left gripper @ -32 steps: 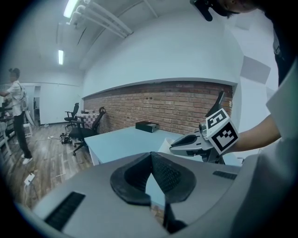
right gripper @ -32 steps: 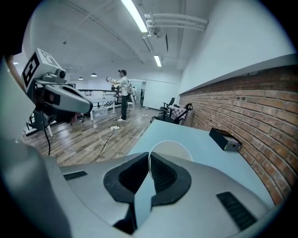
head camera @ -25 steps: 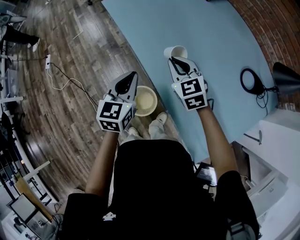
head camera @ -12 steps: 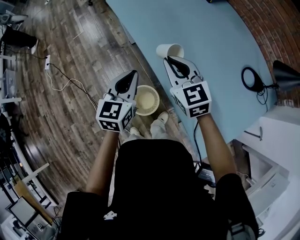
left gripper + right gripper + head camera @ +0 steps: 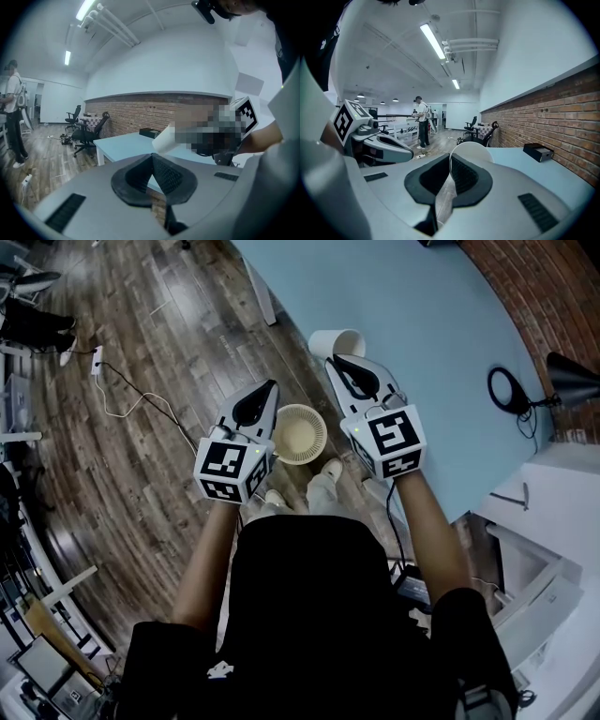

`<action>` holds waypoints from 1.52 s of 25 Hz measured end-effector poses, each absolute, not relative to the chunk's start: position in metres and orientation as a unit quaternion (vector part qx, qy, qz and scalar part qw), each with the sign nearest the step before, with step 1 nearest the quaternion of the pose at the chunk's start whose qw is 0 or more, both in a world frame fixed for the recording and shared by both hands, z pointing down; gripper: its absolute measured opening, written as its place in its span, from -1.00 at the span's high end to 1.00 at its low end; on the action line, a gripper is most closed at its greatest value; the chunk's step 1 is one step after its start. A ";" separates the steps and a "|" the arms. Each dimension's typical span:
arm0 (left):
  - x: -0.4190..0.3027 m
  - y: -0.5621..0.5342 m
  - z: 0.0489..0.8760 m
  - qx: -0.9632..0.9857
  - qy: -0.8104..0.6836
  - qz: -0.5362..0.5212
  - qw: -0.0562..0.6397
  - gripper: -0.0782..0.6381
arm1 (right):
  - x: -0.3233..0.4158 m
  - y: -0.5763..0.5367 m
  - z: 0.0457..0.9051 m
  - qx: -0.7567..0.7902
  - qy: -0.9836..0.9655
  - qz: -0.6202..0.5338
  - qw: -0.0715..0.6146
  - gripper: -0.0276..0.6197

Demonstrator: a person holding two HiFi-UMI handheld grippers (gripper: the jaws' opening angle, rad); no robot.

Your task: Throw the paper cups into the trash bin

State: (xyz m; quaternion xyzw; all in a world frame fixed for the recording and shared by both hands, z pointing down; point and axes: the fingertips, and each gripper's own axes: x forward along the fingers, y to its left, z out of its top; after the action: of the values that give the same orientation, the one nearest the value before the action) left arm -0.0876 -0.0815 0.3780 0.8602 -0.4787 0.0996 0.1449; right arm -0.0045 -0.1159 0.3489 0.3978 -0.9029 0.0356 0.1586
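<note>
A white paper cup [image 5: 336, 341] lies on its side in the air at the near edge of the light-blue table [image 5: 422, 306], and my right gripper [image 5: 337, 361] is shut on its rim. The right gripper view shows the cup's rim [image 5: 471, 149] pinched between the pads of that gripper [image 5: 450, 160]. A round beige trash bin [image 5: 300, 434] stands on the wooden floor below, between the two grippers. My left gripper [image 5: 270, 388] hovers just left of the bin, shut with nothing in it [image 5: 151, 158]. The left gripper view catches the cup [image 5: 162, 139] from the side.
A black cable ring [image 5: 506, 390] and a black lamp [image 5: 574, 382] lie at the table's right end. A white cable [image 5: 141, 405] runs over the floor. The holder's shoes [image 5: 326, 476] are next to the bin. Office chairs [image 5: 86, 131] and a standing person [image 5: 423, 123] are further off.
My right gripper has carried the cup leftward from above the table to its near edge, closer to the bin. The left gripper has hardly moved.
</note>
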 end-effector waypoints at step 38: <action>-0.212 0.030 0.538 0.846 -0.448 0.140 0.253 0.77 | -0.087 0.006 0.570 0.399 -0.847 0.188 0.297 0.86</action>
State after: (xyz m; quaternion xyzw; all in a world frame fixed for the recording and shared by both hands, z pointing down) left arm -0.2119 0.0298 0.5376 0.8459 -0.4483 0.1400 0.2527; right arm -0.0865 0.0064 0.5695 0.3986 -0.8470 0.1883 0.2969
